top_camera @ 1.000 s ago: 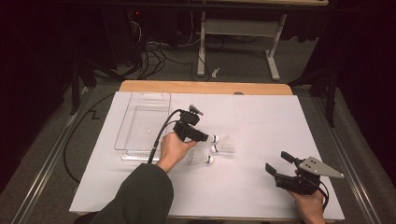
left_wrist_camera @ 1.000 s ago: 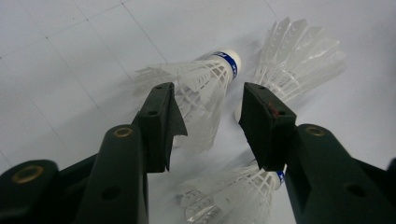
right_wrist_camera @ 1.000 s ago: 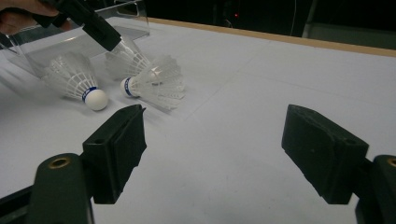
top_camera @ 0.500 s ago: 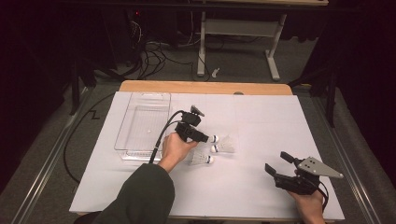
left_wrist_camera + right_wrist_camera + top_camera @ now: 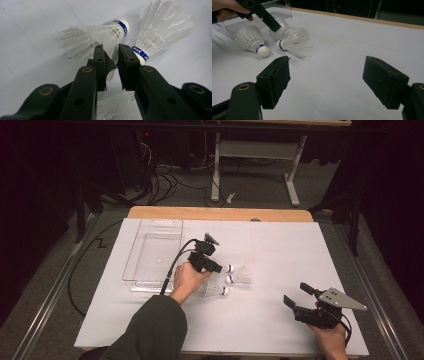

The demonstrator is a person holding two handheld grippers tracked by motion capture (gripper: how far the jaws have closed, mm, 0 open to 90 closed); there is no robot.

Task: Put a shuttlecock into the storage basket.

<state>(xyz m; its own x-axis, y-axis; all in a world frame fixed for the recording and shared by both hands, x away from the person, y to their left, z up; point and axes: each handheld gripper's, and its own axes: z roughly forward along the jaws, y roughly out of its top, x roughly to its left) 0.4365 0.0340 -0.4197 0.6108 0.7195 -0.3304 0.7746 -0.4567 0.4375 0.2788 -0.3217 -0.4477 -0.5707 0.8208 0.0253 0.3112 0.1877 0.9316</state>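
Observation:
Three white feathered shuttlecocks lie close together mid-table. My left gripper (image 5: 220, 268) (image 5: 113, 53) points down at the farthest shuttlecock (image 5: 228, 268) (image 5: 87, 40). Its jaws have just been closing and now stand narrow, pinching that shuttlecock's feather skirt beside the blue-banded cork. A second shuttlecock (image 5: 240, 278) (image 5: 160, 30) lies just to its right, and the third shuttlecock (image 5: 215, 290) (image 5: 252, 40) lies nearer the person. My right gripper (image 5: 296, 294) (image 5: 327, 77) rests near the front right of the table, open wide with nothing between its fingers.
A clear plastic tray (image 5: 131, 265) sits on the white table cover (image 5: 280, 250) at the left, just beside the left hand. A black cable (image 5: 172, 265) trails from the left gripper. A wooden table edge (image 5: 220, 213) runs along the back.
The left gripper's jaws have drawn together on the shuttlecock's feathers, the hand barely shifting. The right gripper has stayed where it was, still open.

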